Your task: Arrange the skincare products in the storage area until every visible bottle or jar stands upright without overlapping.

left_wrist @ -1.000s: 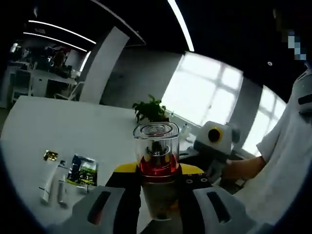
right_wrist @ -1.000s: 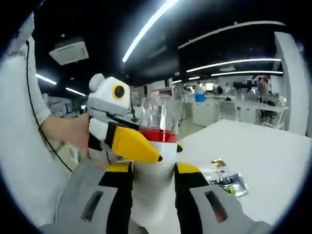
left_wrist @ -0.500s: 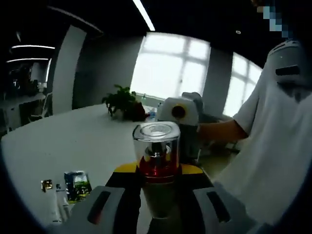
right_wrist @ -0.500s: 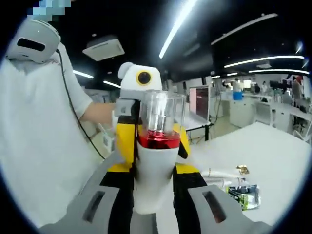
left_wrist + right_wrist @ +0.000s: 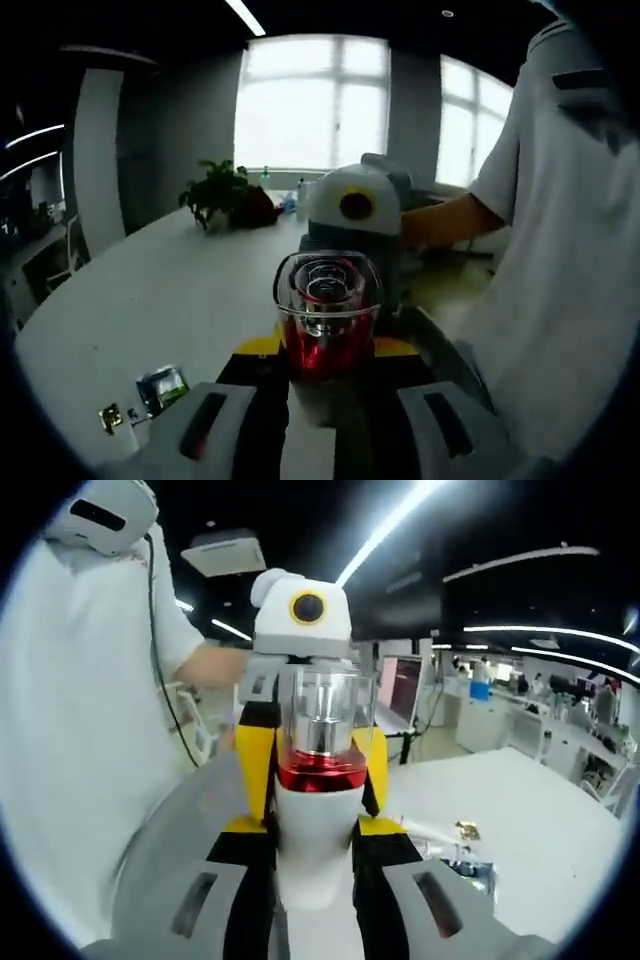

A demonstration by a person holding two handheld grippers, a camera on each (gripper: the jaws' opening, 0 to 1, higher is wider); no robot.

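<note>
- The bottle (image 5: 327,330), with a clear cap, red collar and white body, is held up above the white counter (image 5: 150,300), upright between both tools.
- The left tool (image 5: 325,385) is clamped on the bottle, its yellow-tipped jaws on either side just under the red collar.
- The right tool (image 5: 318,845) is clamped on the white body of the bottle (image 5: 320,780), facing the left one.
- A green sachet (image 5: 160,385) and a gold-capped tube (image 5: 112,418) lie flat on the counter, near each other.
- A potted plant (image 5: 220,195) stands at the counter's far edge by the window.
</note>
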